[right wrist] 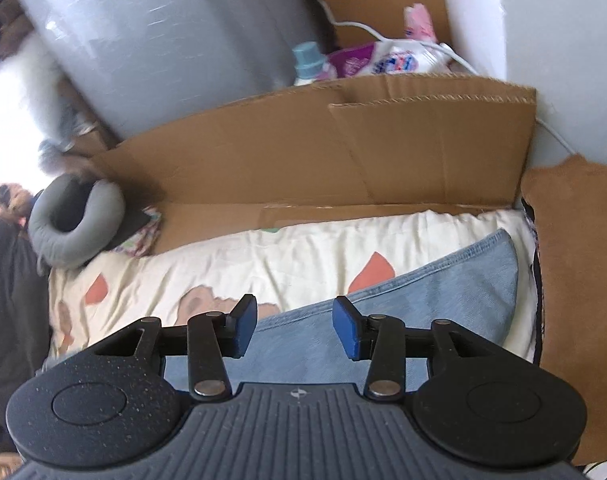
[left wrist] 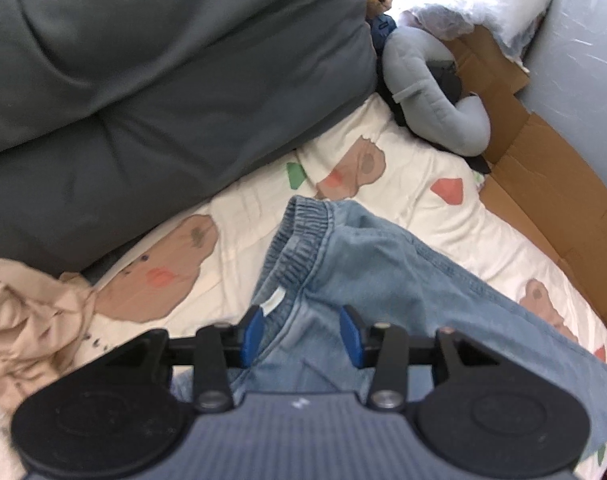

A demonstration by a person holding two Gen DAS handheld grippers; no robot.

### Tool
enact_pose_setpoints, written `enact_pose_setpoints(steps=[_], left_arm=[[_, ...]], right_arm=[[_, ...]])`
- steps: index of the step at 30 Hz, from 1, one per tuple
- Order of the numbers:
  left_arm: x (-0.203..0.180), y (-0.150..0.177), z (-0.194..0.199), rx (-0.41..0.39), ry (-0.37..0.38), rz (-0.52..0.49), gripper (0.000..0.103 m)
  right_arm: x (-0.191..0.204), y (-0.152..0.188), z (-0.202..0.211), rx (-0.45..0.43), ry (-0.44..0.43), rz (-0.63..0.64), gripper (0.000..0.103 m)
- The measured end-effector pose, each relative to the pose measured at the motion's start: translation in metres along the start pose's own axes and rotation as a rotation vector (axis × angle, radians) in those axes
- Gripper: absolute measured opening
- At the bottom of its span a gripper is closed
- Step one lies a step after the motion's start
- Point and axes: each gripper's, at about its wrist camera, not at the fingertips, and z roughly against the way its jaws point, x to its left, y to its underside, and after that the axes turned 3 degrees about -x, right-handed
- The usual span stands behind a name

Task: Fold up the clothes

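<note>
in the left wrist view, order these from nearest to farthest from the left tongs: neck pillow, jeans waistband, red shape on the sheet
1. jeans waistband, just ahead of the left tongs
2. red shape, ahead to the right on the sheet
3. neck pillow, far right, by the cardboard

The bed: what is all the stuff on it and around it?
jeans: one, light blue, spread on the quilt, waistband toward the grey cushions
quilt: one, cream with bear prints, under the jeans
beige garment: one, crumpled, on the quilt's left edge
cushions: dark grey, piled behind the quilt
neck pillow: one, grey, curved, at the quilt's far corner
cardboard: brown, flattened, along the quilt's edge
bottle: one, white with blue cap, behind the cardboard
left gripper: blue pads, open above the jeans
right gripper: blue pads, open above the jeans
</note>
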Motion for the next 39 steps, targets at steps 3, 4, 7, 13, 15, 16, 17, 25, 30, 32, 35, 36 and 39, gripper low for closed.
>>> enact_pose_setpoints(steps=[3, 4, 7, 13, 15, 16, 17, 25, 30, 32, 35, 36, 39], left_arm=[[0.007, 0.008, 0.02, 0.003, -0.004, -0.009, 0.048], [0.009, 0.011, 0.026, 0.004, -0.004, -0.008, 0.049], [0.017, 0.022, 0.043, 0.009, -0.006, -0.007, 0.05], [0.031, 0.045, 0.071, 0.026, -0.021, 0.022, 0.05], [0.035, 0.054, 0.08, 0.031, -0.028, 0.033, 0.05], [0.036, 0.058, 0.083, 0.034, -0.034, 0.035, 0.05], [0.037, 0.063, 0.086, 0.037, -0.04, 0.036, 0.05], [0.052, 0.108, 0.087, 0.102, -0.087, 0.102, 0.051], [0.062, 0.131, 0.074, 0.124, -0.119, 0.14, 0.051], [0.067, 0.137, 0.068, 0.124, -0.122, 0.154, 0.05], [0.073, 0.145, 0.06, 0.115, -0.118, 0.16, 0.049], [0.076, 0.148, 0.058, 0.114, -0.118, 0.161, 0.049], [0.085, 0.156, 0.048, 0.126, -0.115, 0.192, 0.036]], right_arm=[[0.007, 0.002, 0.011, 0.001, -0.022, 0.027, 0.054], [0.009, 0.002, 0.014, 0.001, -0.031, 0.03, 0.054], [0.016, 0.005, 0.019, 0.007, -0.053, 0.05, 0.054], [0.028, 0.012, 0.023, 0.023, -0.087, 0.062, 0.054], [0.033, 0.013, 0.026, 0.028, -0.099, 0.065, 0.055], [0.036, 0.013, 0.027, 0.032, -0.104, 0.071, 0.055], [0.04, 0.012, 0.029, 0.036, -0.108, 0.079, 0.055], [0.066, 0.011, 0.031, 0.05, -0.177, 0.142, 0.064], [0.083, 0.017, 0.012, 0.077, -0.206, 0.169, 0.064], [0.091, 0.023, 0.001, 0.088, -0.219, 0.191, 0.064], [0.104, 0.035, -0.019, 0.111, -0.235, 0.233, 0.065], [0.109, 0.041, -0.026, 0.121, -0.235, 0.248, 0.065], [0.122, 0.059, -0.048, 0.153, -0.233, 0.285, 0.065]])
